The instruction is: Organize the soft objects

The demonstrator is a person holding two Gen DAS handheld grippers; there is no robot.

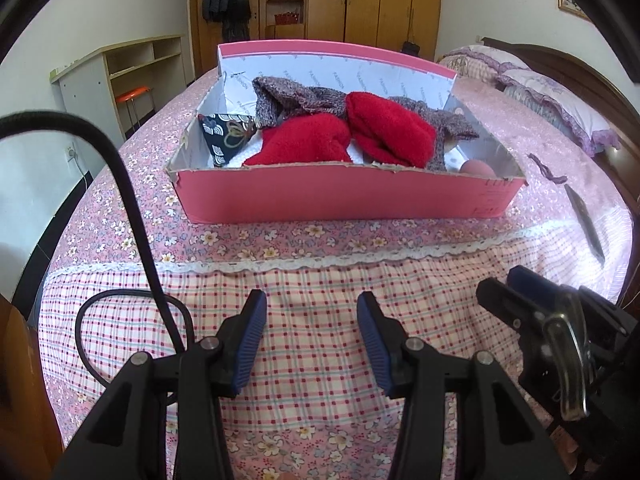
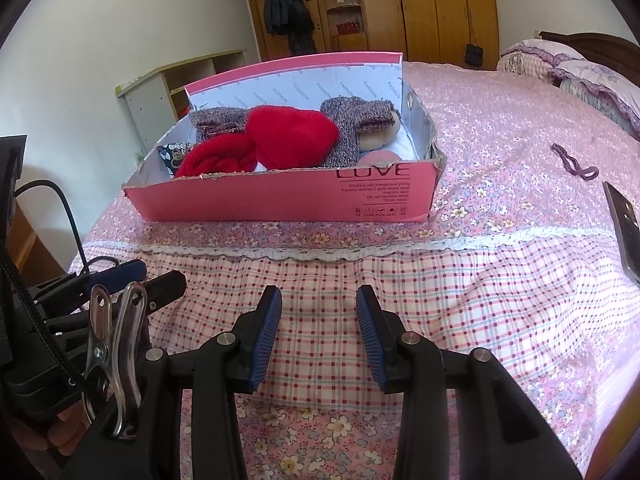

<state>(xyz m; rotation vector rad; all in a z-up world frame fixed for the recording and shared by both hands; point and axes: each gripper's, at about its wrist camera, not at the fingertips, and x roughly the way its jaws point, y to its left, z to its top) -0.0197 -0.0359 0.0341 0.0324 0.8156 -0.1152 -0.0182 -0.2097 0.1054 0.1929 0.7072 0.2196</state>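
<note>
**Soft things sit in the pink box on the bed**

The pink box stands on the bed, past the white lace strip on the cover. Inside it lie two fluffy red socks side by side in the middle. A grey knitted cloth is draped behind and around them. A small dark pouch with white patterns leans in the left corner of the box. A round pink thing peeks out at the right end, mostly hidden by the box wall.

The left gripper hangs low over the checked part of the cover, well in front of the box. Its blue pads are spread apart and nothing is between them. The right gripper is just beside it, also spread wide and holding nothing.

A purple hair band lies on the bed to the right of the box, well apart from it. A flat dark thing lies near the hair band
</note>
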